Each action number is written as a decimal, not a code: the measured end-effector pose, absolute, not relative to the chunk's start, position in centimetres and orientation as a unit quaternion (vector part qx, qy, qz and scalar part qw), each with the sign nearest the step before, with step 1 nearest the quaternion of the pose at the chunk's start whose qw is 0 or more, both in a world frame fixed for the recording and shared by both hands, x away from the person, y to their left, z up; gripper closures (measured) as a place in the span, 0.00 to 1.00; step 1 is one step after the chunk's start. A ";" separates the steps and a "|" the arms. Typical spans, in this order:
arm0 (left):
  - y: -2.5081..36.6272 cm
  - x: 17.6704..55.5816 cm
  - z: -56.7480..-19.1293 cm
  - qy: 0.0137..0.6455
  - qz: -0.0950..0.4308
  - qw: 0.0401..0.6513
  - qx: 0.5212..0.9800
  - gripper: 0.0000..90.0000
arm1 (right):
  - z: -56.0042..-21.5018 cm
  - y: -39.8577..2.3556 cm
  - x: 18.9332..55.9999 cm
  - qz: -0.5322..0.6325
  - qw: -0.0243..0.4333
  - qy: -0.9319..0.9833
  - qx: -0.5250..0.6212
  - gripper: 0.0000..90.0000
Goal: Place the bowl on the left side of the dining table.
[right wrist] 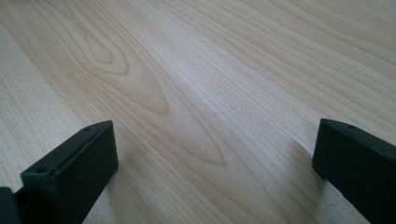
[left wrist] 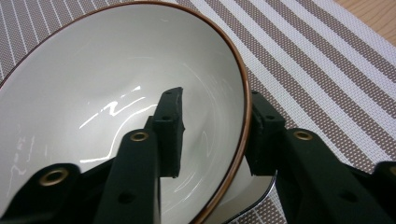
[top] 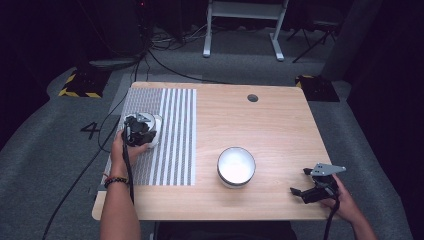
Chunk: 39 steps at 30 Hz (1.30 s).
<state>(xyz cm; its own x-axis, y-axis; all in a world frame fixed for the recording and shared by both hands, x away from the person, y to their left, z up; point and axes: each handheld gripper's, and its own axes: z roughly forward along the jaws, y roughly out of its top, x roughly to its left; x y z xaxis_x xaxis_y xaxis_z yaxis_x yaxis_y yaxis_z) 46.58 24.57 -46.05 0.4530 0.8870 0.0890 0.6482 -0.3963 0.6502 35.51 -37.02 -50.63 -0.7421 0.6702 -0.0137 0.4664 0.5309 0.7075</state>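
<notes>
High view: fixed overhead, facing forward and down across the whole light wooden surface (top: 280,125). Left gripper view: very close, along its black tongs (left wrist: 212,135), onto a white brown-rimmed bowl (left wrist: 93,84) and striped woven placemat (left wrist: 317,70), both shared with the high view. Right gripper view: close, low over bare wood.

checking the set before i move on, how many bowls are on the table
2. One white brown-rimmed bowl sits on the striped placemat at the left, its wall between the left gripper's jaws. The other white bowl stands on bare wood near the table's front middle.
</notes>
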 end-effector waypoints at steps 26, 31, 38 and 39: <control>23.7 46.6 -45.8 0.486 0.226 0.247 0.808 0.33 | -50.6 -37.0 35.5 0.356 0.144 0.863 0.329 0.00; 23.5 46.3 -45.5 0.486 0.215 0.262 0.806 0.23 | -50.6 -37.0 35.5 0.354 0.144 0.864 0.329 0.00; 23.1 45.6 -45.2 0.485 0.220 0.276 0.800 0.18 | -50.6 -37.0 35.5 0.355 0.144 0.863 0.329 0.00; 23.1 45.5 -45.1 0.477 0.220 0.272 0.806 0.17 | -50.6 -37.0 35.5 0.356 0.144 0.863 0.329 0.00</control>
<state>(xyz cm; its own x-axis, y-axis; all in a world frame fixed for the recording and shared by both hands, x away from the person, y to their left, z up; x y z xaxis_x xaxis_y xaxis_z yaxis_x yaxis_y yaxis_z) 45.55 23.11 -45.09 0.4479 0.8890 0.0946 0.6493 -0.3962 0.6492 35.51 -37.03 -50.64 -0.7422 0.6700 -0.0141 0.4657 0.5307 0.7081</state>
